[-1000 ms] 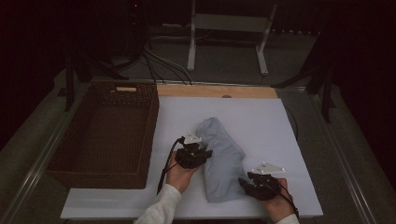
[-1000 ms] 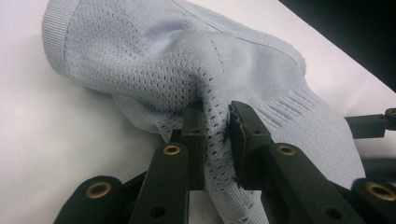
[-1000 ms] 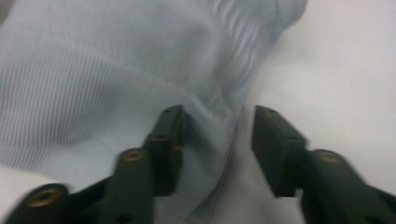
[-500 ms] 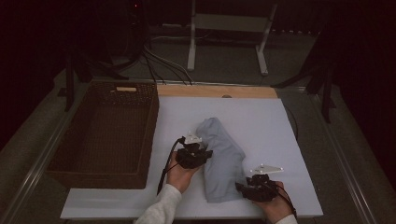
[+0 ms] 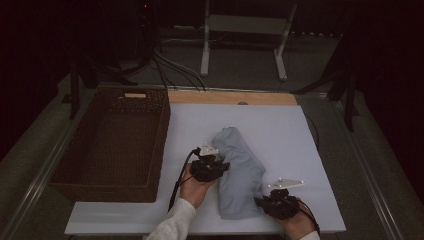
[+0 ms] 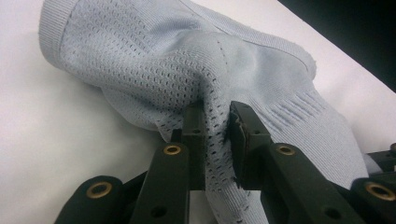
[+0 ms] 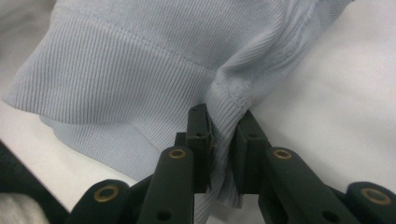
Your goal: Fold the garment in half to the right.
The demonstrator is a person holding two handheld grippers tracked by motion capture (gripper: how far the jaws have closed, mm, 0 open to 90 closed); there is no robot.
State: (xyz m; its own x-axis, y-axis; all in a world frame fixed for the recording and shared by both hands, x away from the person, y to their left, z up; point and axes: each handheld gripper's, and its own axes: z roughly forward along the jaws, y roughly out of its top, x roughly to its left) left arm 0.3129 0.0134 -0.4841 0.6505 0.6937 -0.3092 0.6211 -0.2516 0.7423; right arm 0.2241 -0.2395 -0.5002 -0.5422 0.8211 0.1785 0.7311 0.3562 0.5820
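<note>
Wicker basket [image 5: 112, 145], well left of the left hand-held gripper [image 5: 216, 166], holds nothing visible. A wooden strip [image 5: 232, 97] lies beyond both on the white worktop [image 5: 300, 145]. Between the two, the pale blue knit garment [image 5: 240, 170] lies bunched. Left hand-held gripper clamps its mesh fold; right hand-held gripper [image 5: 264, 202], jaws just closing, pinches its ribbed hem.

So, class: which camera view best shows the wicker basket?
The high view: the whole wicker basket sits left of the light blue knit garment on the white table. The two gripper views show close-ups of black jaws pinching that garment, with no basket.
</note>
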